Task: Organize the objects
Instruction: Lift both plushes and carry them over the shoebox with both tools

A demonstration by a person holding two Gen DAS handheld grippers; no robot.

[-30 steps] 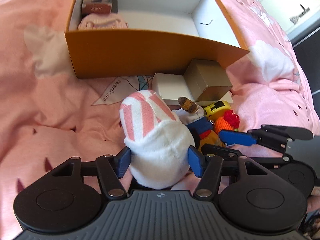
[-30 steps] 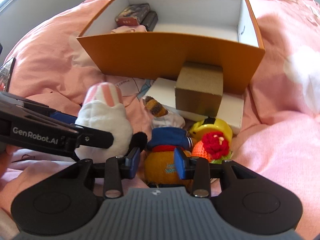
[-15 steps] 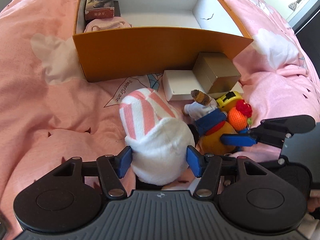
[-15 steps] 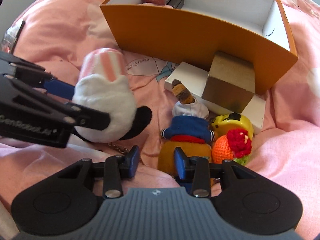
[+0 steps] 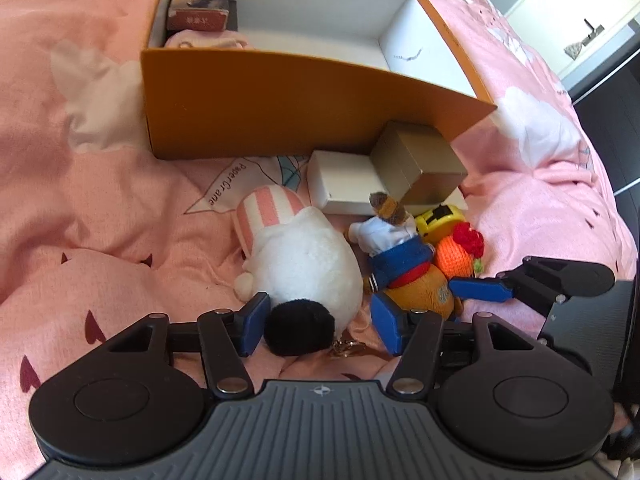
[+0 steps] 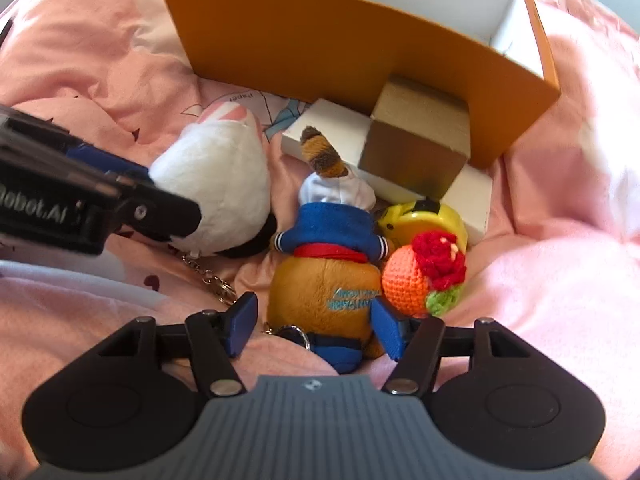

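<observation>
A white plush (image 5: 304,264) with a pink-striped end and a black tail lies on the pink bedding. My left gripper (image 5: 320,328) is open around the tail. Its left pad touches the black fluff and a gap shows at the right pad. Just right of that plush lies an orange plush doll (image 6: 324,280) in a blue jacket. My right gripper (image 6: 314,328) straddles its lower body with the jaws opening. A gap shows beside the left pad. Behind the toys stands the orange box (image 5: 280,96), white inside.
In the box's far left corner are a small red-edged box (image 5: 198,20) and a pink item (image 5: 208,40). A flat white box (image 5: 344,184) and a gold-brown box (image 5: 420,164) lean on its front wall. A yellow tape measure (image 6: 424,220) and an orange crochet ball (image 6: 412,280) crowd the doll's right side.
The right jaws have spread from narrow to wide around the orange doll, with the camera closer to it. The left gripper has slid back along the white plush to its black tail.
</observation>
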